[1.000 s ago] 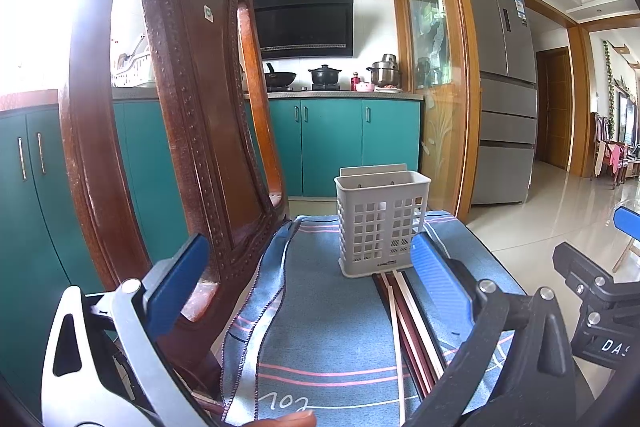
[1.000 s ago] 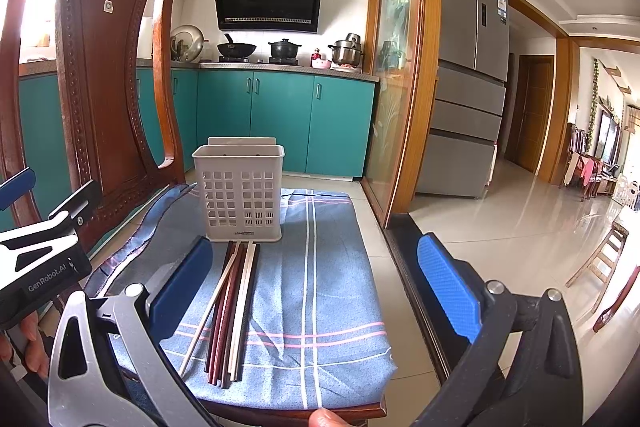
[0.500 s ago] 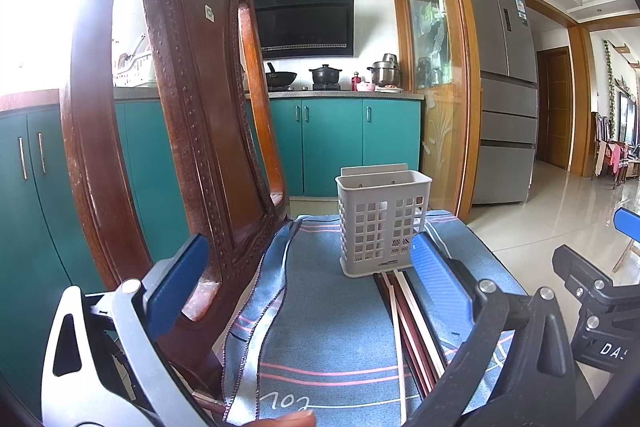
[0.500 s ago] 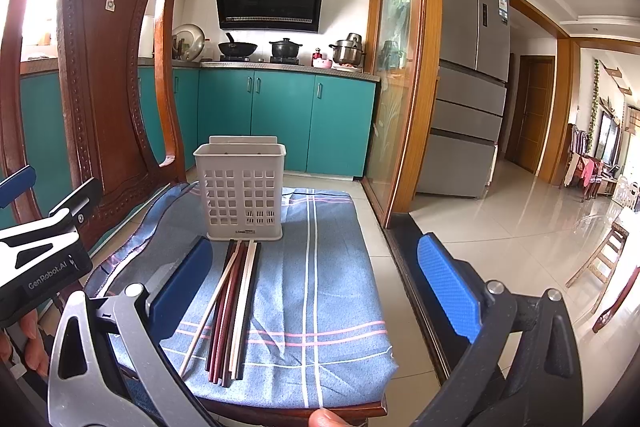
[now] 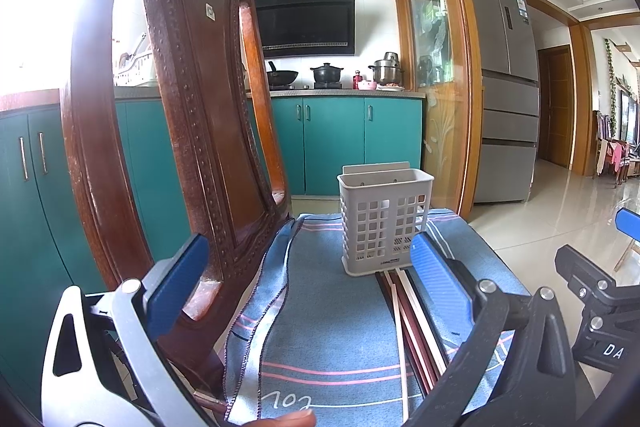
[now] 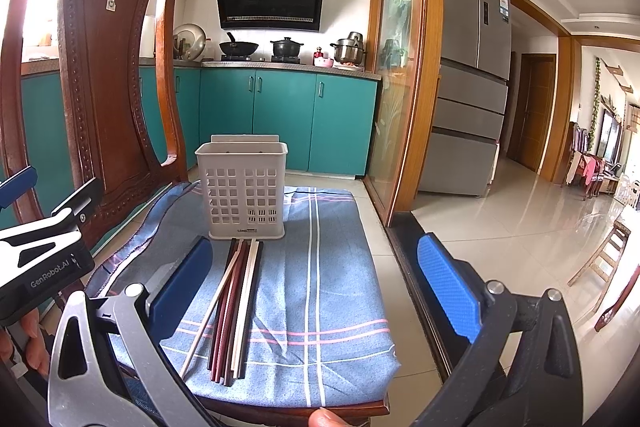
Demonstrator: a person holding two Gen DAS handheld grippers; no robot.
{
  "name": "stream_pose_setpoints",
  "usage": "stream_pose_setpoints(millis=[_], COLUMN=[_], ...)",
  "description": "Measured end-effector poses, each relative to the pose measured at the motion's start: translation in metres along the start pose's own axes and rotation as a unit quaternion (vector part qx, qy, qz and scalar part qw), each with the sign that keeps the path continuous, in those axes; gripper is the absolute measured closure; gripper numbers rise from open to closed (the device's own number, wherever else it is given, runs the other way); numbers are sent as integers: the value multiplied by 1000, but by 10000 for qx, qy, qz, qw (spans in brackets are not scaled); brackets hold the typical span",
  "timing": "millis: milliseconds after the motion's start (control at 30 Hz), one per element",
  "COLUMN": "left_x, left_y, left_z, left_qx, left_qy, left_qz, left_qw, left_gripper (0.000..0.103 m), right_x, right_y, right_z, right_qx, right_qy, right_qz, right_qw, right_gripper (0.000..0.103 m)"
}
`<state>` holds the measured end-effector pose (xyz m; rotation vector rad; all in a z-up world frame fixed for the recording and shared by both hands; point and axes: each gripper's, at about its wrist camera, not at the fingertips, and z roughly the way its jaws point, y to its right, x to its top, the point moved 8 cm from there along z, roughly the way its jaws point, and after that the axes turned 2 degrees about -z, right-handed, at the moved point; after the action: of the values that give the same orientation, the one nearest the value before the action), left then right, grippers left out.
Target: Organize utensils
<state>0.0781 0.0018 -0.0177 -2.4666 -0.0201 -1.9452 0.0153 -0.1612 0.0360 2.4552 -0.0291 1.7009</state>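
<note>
On the blue cloth covering the wooden chair, the chopsticks lie bundled just before the upright white utensil holder, low between both wide-open, empty tools, nearer the left tool's right finger and the right tool's left finger.

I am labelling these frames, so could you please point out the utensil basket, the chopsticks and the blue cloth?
utensil basket [image 6: 243,187]: right wrist view, perforated front wall.
chopsticks [image 6: 236,303]: right wrist view, middle of the bundle.
blue cloth [image 6: 332,267]: right wrist view, bare patch right of the chopsticks.
</note>
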Motion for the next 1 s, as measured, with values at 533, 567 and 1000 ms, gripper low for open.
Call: stream_pose_setpoints(millis=[533,567,1000], left_x=[0,-1,-38], left_y=[0,0,-2], left_z=[0,0,47], left_qx=[2,4,-181], left_qy=[-3,-5,-1059], left_qz=[3,4,71], left_qw=[10000,10000,9942], left_gripper=[3,3,3], right_x=[-1,-1,-21], right_y=[-2,-1,-3], right_z=[0,0,35], right_qx=[14,14,-124], right_qy=[-15,-17,-739], right_qz=[11,10,-336], right_qw=[10000,10000,9966], right_gripper=[3,3,3])
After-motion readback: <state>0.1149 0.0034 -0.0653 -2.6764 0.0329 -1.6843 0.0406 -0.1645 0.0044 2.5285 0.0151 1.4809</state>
